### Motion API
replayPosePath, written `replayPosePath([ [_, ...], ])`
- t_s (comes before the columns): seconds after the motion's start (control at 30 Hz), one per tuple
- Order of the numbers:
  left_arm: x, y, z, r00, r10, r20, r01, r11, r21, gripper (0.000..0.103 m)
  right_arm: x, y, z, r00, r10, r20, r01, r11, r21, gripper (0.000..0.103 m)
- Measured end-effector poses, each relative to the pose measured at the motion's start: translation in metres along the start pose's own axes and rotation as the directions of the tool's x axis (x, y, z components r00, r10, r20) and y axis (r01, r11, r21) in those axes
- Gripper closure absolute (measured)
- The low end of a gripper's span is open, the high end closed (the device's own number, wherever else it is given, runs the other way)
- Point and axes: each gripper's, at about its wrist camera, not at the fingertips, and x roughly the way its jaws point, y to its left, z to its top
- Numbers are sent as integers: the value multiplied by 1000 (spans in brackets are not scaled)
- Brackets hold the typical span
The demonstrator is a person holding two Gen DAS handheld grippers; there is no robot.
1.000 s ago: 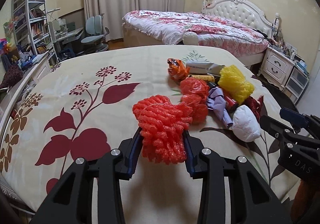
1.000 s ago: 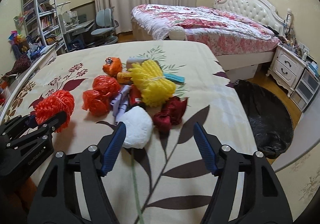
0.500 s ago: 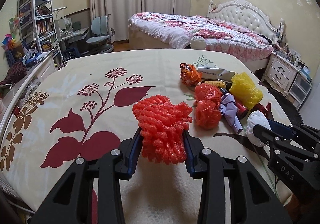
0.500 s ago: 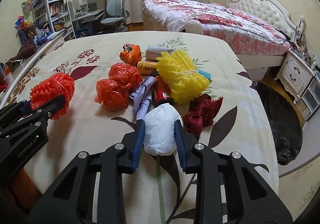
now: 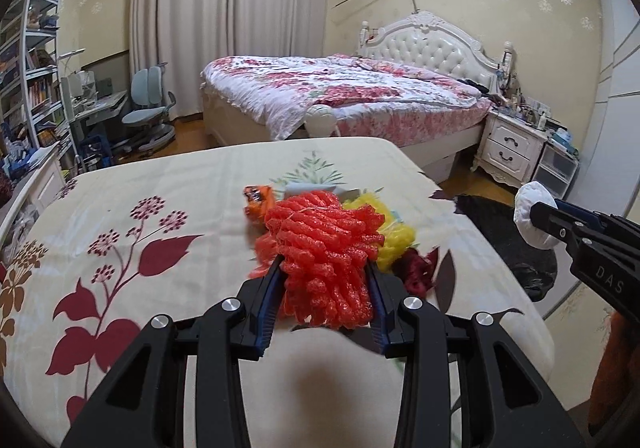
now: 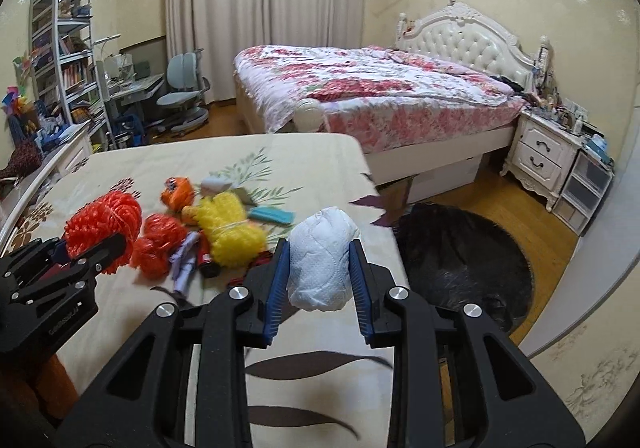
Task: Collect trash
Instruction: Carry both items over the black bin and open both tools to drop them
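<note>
The left hand-held gripper [image 5: 325, 290] clamps the red foam net [image 5: 324, 260]; the right hand-held gripper [image 6: 318, 280] clamps the white paper wad [image 6: 320, 258] above the bed [image 6: 312, 328].

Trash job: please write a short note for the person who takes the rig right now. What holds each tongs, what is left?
Left tongs: shut on red foam net.
Right tongs: shut on white wad.
Both items are held above the bed cover.
Black bag lies open on the floor, right of the bed; nothing visibly in it.
Left on the cover: yellow net, orange bags, purple wrapper, other small trash.
Next, probably: drop both into the bag.
</note>
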Motion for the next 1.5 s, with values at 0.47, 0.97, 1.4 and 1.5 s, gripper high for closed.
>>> replayPosePath([
  [0.47,75,-112,35,983,-182,-21,183,978,103,64,50,-111,1,987,-162,13,160,983,93,73],
  [0.97,150,-186,44,977,-183,-109,201,959,201,64,108,-166,-19,980,-190,-64,199,962,187,73],
  [1.4,167,-209,42,977,-162,-139,192,952,239,47,126,-190,-24,968,-230,-105,249,940,232,60],
  [1.5,167,-206,44,979,-161,-128,186,958,219,30,126,-192,-25,962,-249,-112,270,933,239,53],
])
